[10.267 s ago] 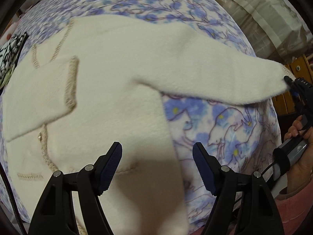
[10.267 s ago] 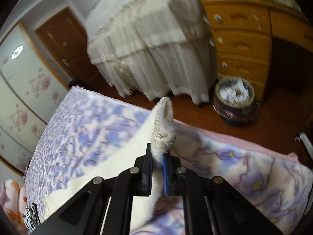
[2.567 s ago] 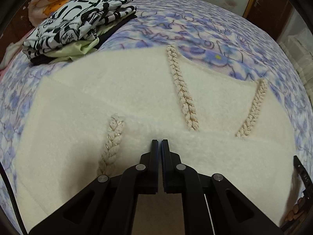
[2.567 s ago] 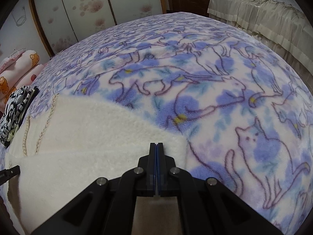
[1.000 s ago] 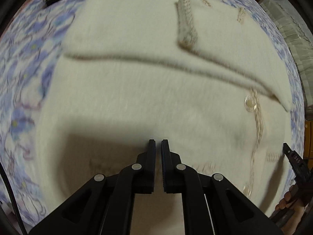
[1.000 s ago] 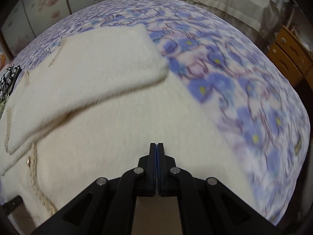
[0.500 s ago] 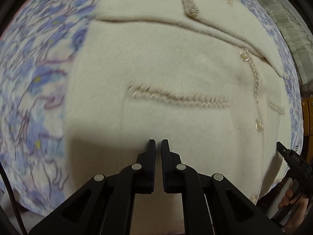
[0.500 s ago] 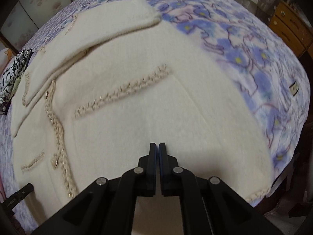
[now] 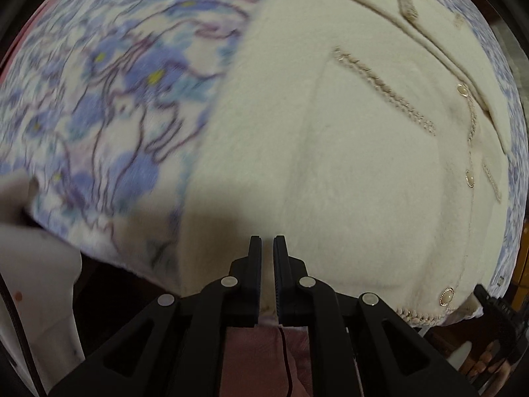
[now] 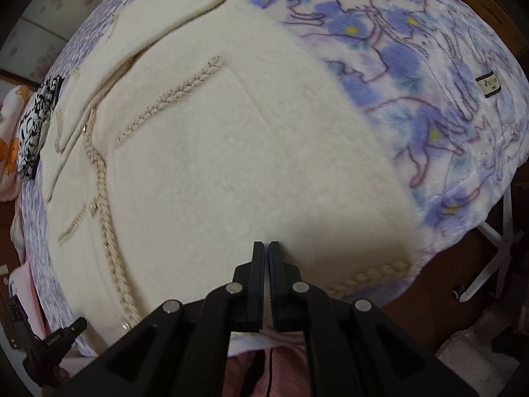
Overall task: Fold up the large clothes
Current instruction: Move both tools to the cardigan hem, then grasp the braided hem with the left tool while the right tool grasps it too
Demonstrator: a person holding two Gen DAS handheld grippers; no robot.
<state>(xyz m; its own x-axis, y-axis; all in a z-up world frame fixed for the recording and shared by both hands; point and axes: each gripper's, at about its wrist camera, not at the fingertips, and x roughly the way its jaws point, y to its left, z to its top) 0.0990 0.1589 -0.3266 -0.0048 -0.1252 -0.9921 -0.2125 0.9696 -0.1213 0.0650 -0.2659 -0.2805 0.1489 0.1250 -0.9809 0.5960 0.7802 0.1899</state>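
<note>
both tools: left tool [image 9: 267, 248], right tool [image 10: 267, 253] closed, empty | risk: we snag the blanket [image 10: 429, 76] with the cardigan [image 10: 215, 152] hem [image 10: 373, 274]

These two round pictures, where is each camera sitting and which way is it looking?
Left wrist view: on the left gripper, looking down over its shut fingers at the cream jacket on the floral blanket; the right hand shows at the lower right.
Right wrist view: on the right gripper, also shut, looking down at the jacket's other half; the left gripper's tip shows at the lower left.
Both share the jacket, its braided front edge and the blanket.
</note>
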